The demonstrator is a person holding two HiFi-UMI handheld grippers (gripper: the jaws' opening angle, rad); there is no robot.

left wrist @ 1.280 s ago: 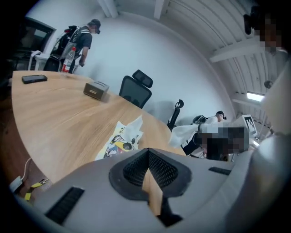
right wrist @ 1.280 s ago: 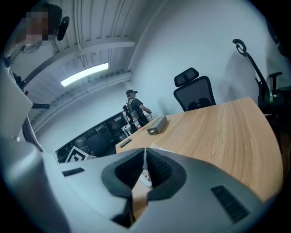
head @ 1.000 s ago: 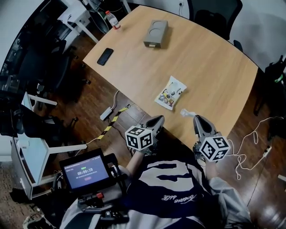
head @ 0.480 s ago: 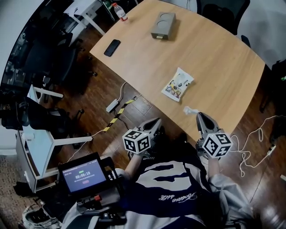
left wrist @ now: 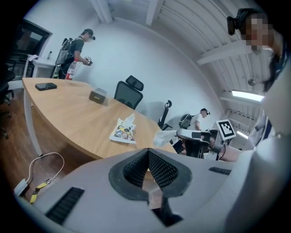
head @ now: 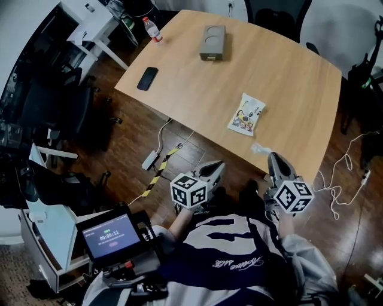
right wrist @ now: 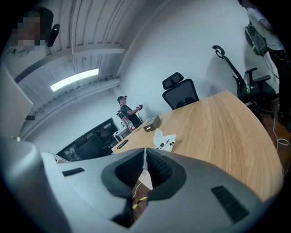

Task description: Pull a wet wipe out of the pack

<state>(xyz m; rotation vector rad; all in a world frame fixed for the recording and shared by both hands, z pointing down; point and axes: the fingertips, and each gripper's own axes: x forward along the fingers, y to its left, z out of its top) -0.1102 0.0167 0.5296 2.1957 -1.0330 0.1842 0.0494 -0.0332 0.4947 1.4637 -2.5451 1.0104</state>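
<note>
The wet wipe pack (head: 246, 115) lies flat on the wooden table (head: 287, 83), a white tab sticking out of its top; it also shows as the pack (left wrist: 123, 132) and the pack (right wrist: 164, 141). My right gripper (head: 274, 159) is off the table's near edge, shut on a pulled-out white wet wipe (head: 260, 148), seen pinched between the pads as the wipe (right wrist: 144, 175). My left gripper (head: 218, 167) hovers over the floor left of it, jaws shut with nothing between them. In the left gripper view the wipe (left wrist: 163, 136) hangs from the right gripper (left wrist: 179, 133).
A grey box (head: 212, 43), a black phone (head: 147, 78) and a bottle (head: 152, 28) are at the table's far side. Cables (head: 157, 156) lie on the floor by the near edge. Office chairs (head: 272, 15) stand behind the table. A timer screen (head: 111, 237) sits at lower left.
Both grippers have drawn back from the table toward the person, the right one still carrying the wipe. The pack stays on the table, now farther from them.
</note>
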